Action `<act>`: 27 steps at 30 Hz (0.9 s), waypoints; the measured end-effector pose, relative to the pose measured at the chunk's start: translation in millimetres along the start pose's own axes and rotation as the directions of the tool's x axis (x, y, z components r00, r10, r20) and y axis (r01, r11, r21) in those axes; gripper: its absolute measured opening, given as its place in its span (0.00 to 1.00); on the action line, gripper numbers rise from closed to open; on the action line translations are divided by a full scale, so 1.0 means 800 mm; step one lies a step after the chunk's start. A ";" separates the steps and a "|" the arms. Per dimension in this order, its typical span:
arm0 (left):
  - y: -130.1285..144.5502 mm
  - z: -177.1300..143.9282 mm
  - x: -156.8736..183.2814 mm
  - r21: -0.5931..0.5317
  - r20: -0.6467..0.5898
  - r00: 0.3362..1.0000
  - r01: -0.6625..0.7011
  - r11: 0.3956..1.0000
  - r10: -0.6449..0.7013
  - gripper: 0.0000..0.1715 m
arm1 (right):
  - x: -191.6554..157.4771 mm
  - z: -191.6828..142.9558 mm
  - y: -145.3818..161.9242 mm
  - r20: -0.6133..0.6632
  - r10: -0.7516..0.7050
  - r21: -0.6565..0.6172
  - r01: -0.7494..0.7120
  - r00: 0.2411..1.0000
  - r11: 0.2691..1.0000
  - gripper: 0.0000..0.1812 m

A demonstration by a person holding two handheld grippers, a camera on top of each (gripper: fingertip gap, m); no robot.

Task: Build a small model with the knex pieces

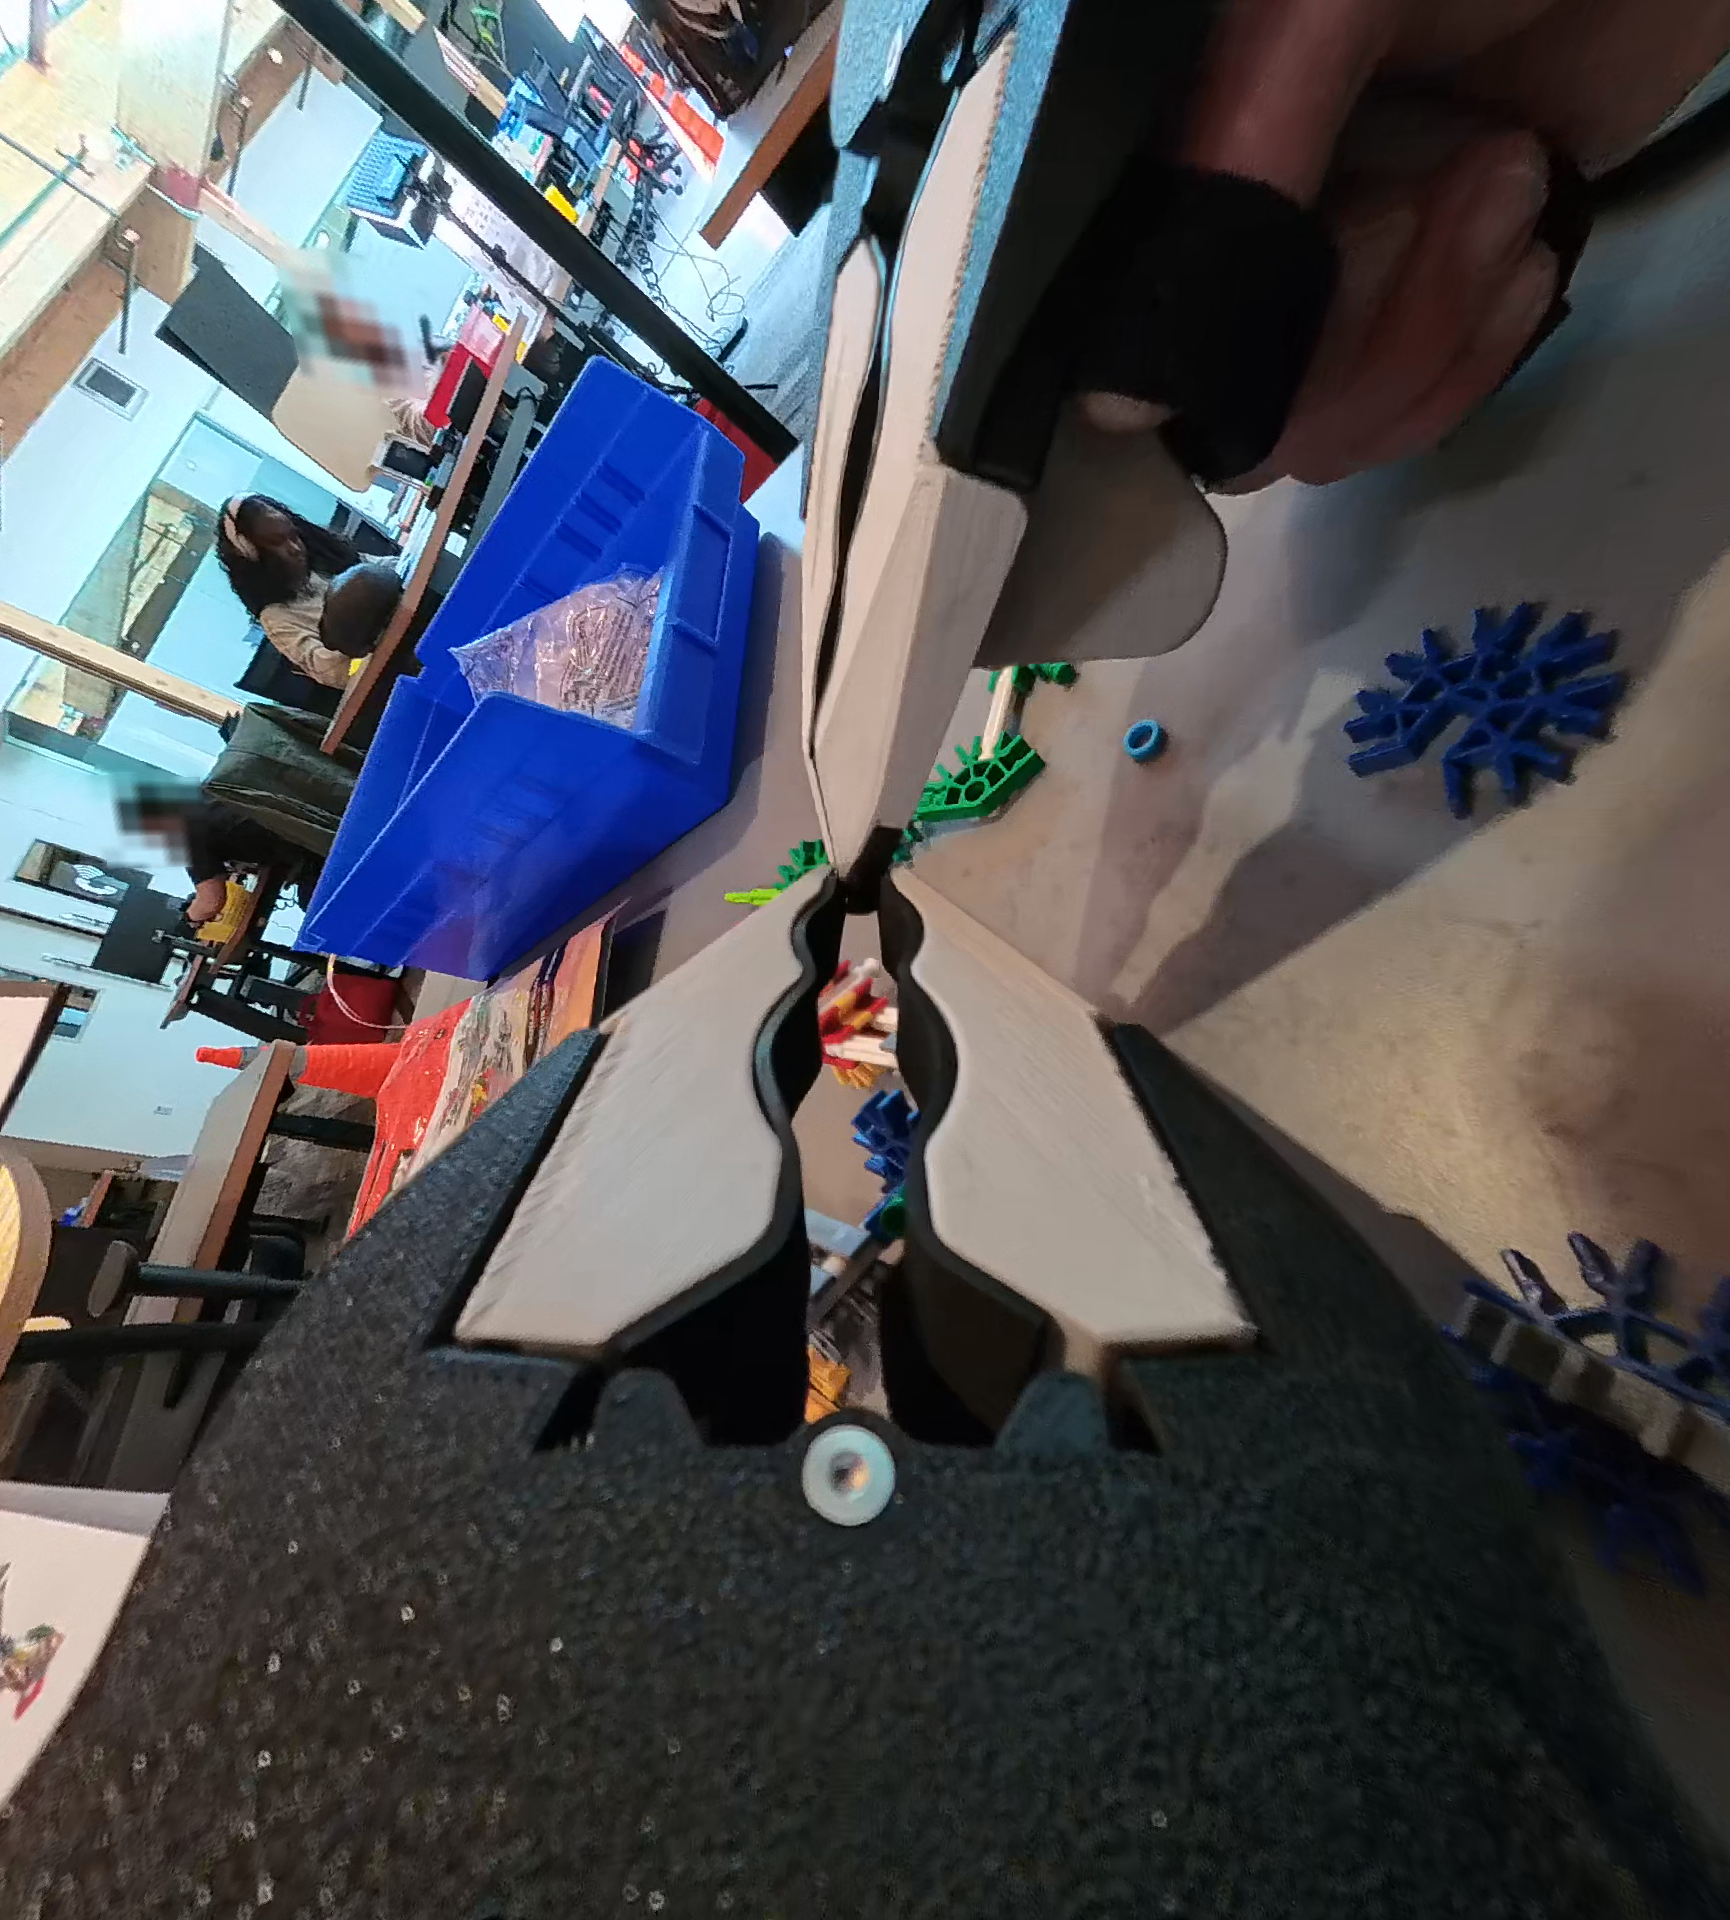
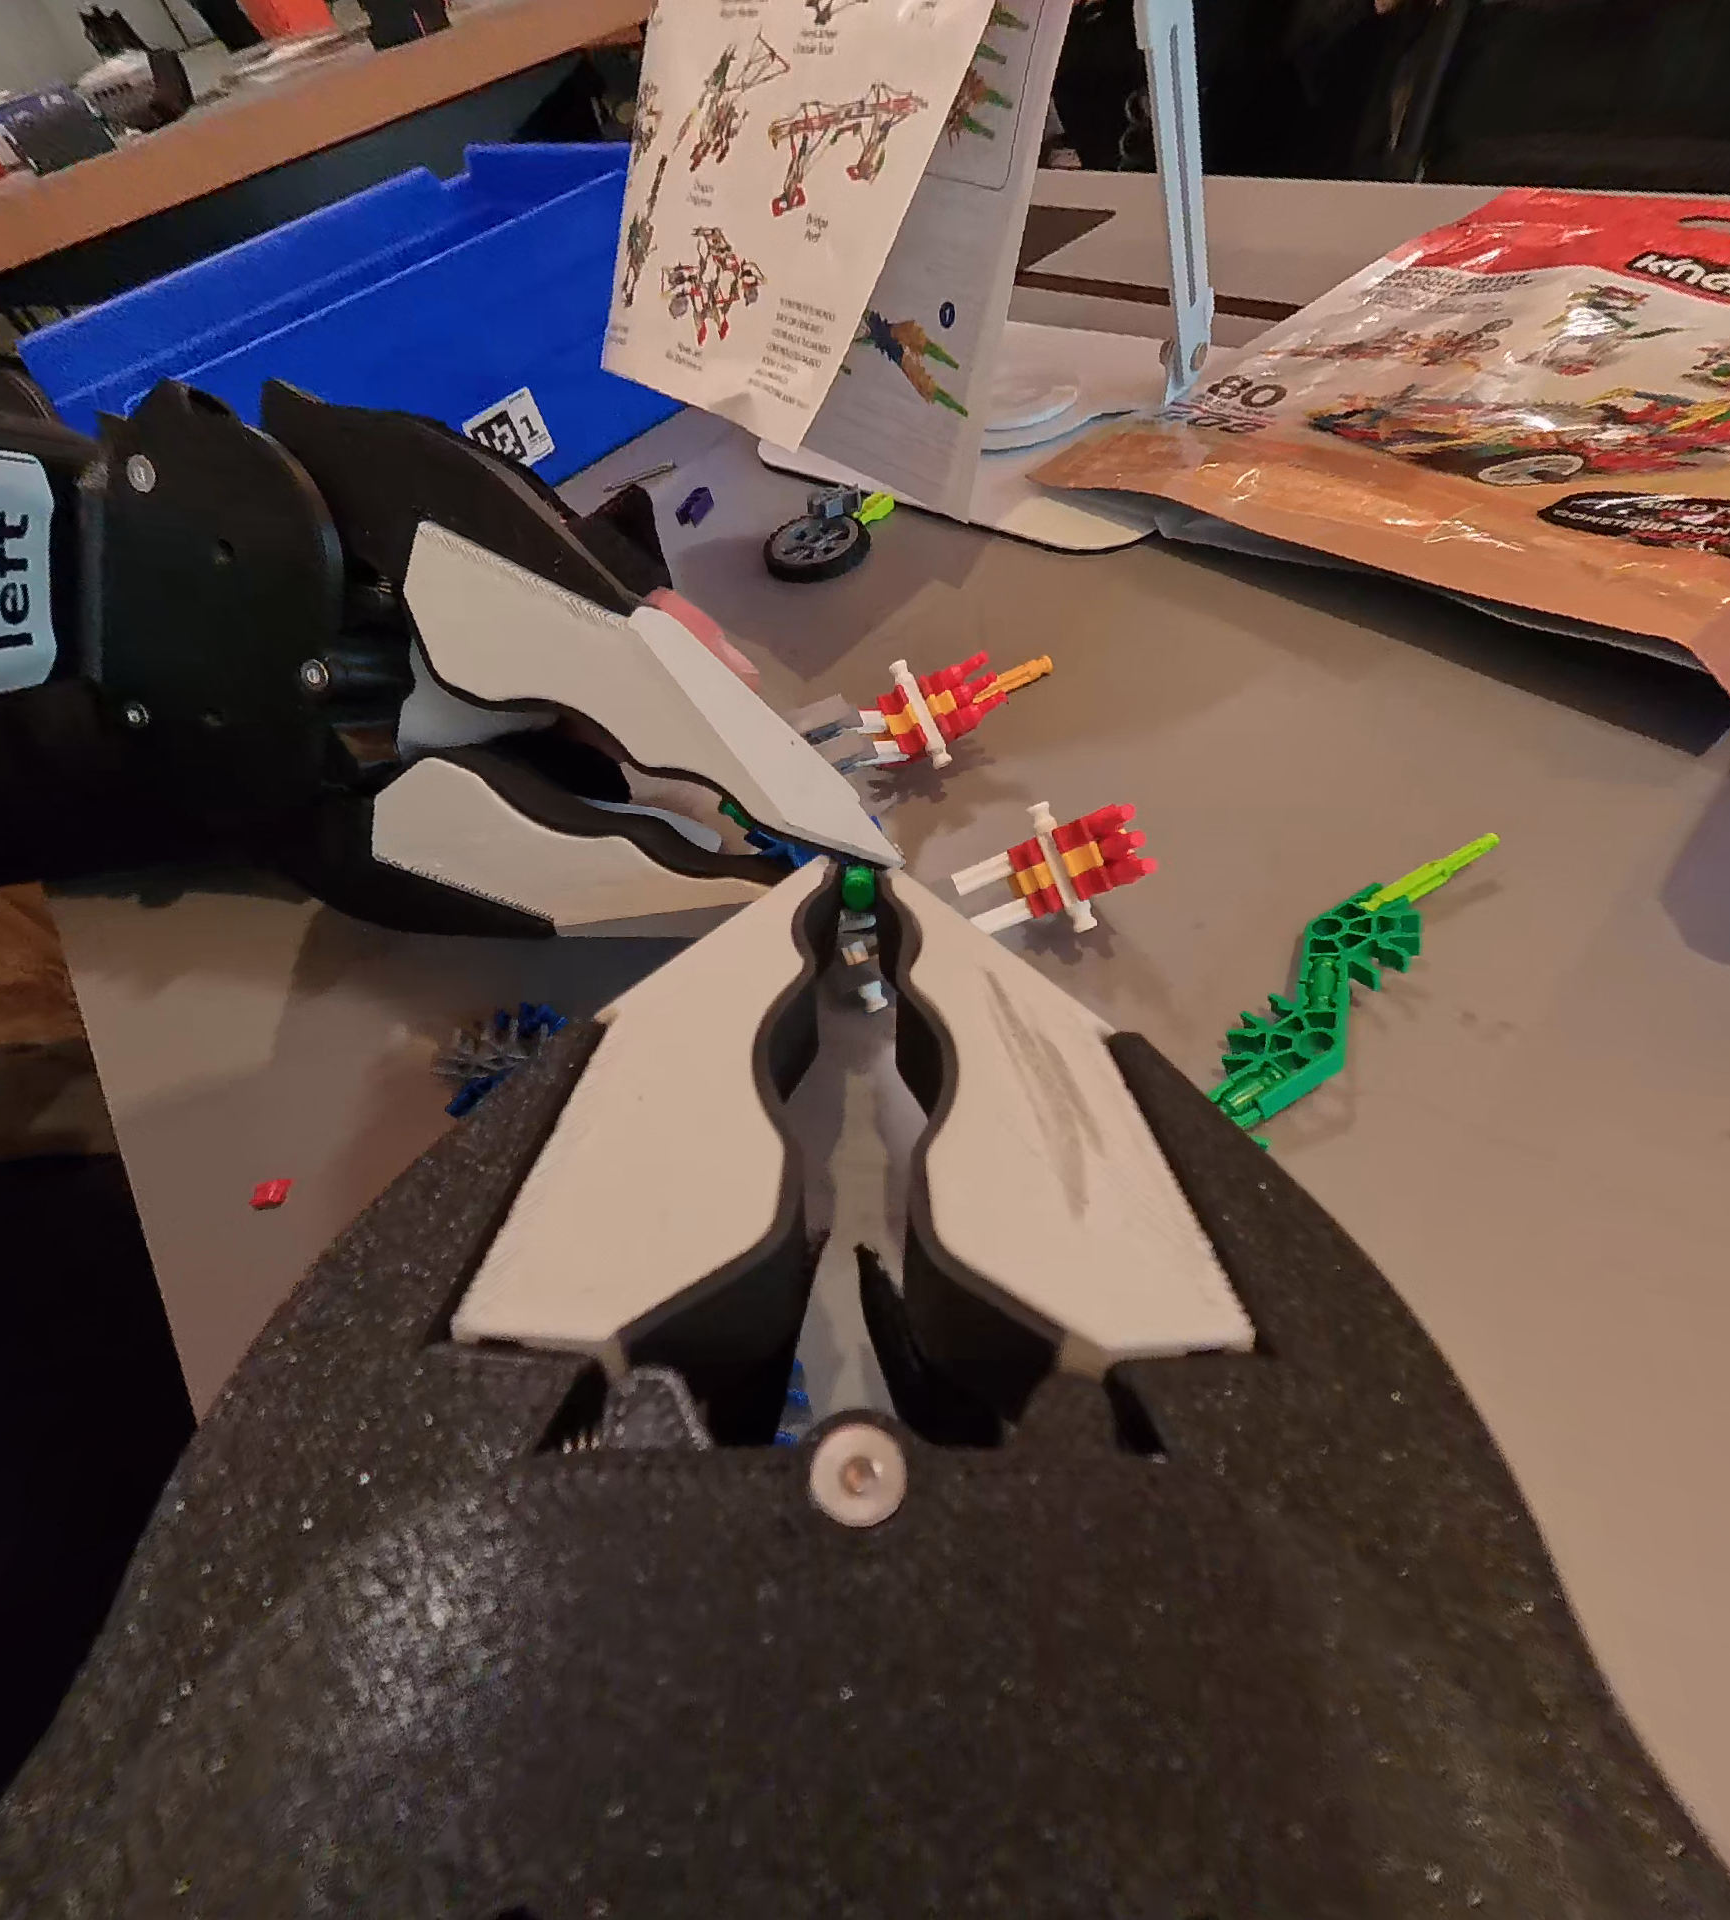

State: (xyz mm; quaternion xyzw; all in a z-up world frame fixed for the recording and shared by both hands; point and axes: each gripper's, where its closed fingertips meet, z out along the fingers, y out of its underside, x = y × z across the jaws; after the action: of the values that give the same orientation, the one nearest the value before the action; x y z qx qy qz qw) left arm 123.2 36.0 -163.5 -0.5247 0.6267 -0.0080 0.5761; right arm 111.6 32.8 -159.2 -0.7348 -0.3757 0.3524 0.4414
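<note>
My left gripper (image 1: 856, 902) and right gripper (image 2: 856, 885) meet tip to tip over the grey table (image 2: 1412, 1299). Both are shut on one small assembly of rods and connectors. The right gripper's tips pinch its green rod (image 2: 856, 889), with a grey and white piece (image 2: 859, 961) hanging below between the fingers. In the right wrist view the left gripper (image 2: 830, 868) comes in from the left, closed on the blue and green end (image 2: 762, 831). In the left wrist view the right gripper (image 1: 856, 860) comes down from above, held by a hand (image 1: 1412, 260). Most of the assembly is hidden by the fingers.
Two red, yellow and white assemblies (image 2: 944, 707) (image 2: 1058, 862), a green connector chain (image 2: 1318, 997) and a small wheel (image 2: 819, 540) lie beyond the tips. A printed bag (image 2: 1463, 416), an instruction sheet on a stand (image 2: 788, 187) and a blue bin (image 2: 321, 291) stand behind. Blue snowflake connectors (image 1: 1484, 707) lie nearby. Only a small space, under 4 cm, lies between the two pairs of fingers.
</note>
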 end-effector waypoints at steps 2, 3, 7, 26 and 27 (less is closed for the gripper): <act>-0.001 0.001 0.002 0.004 -0.005 1.000 0.000 1.000 0.000 0.03 | 0.000 -0.001 0.001 0.000 0.007 -0.001 -0.007 1.000 1.000 0.03; -0.001 0.001 0.002 0.006 -0.007 1.000 0.001 1.000 -0.001 0.03 | 0.000 -0.002 0.002 0.002 0.011 -0.001 -0.011 1.000 1.000 0.03; -0.006 0.001 0.005 0.017 -0.015 1.000 -0.003 1.000 0.003 0.03 | -0.002 -0.006 0.003 0.022 0.012 0.001 -0.012 1.000 1.000 0.03; -0.012 -0.001 0.009 0.034 -0.038 0.999 -0.019 0.999 0.020 0.03 | -0.007 -0.013 0.004 0.078 0.000 0.004 -0.001 0.997 1.000 0.03; -0.012 -0.002 0.009 0.035 -0.039 0.999 -0.019 0.999 0.021 0.03 | -0.007 -0.014 0.004 0.081 0.000 0.005 0.000 0.997 1.000 0.03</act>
State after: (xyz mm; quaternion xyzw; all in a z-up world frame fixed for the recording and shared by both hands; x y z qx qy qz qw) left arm 130.3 26.0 -162.0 -0.5079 0.6430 -0.0236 0.5727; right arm 119.1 22.8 -157.0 -0.7188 -0.3922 0.3828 0.4278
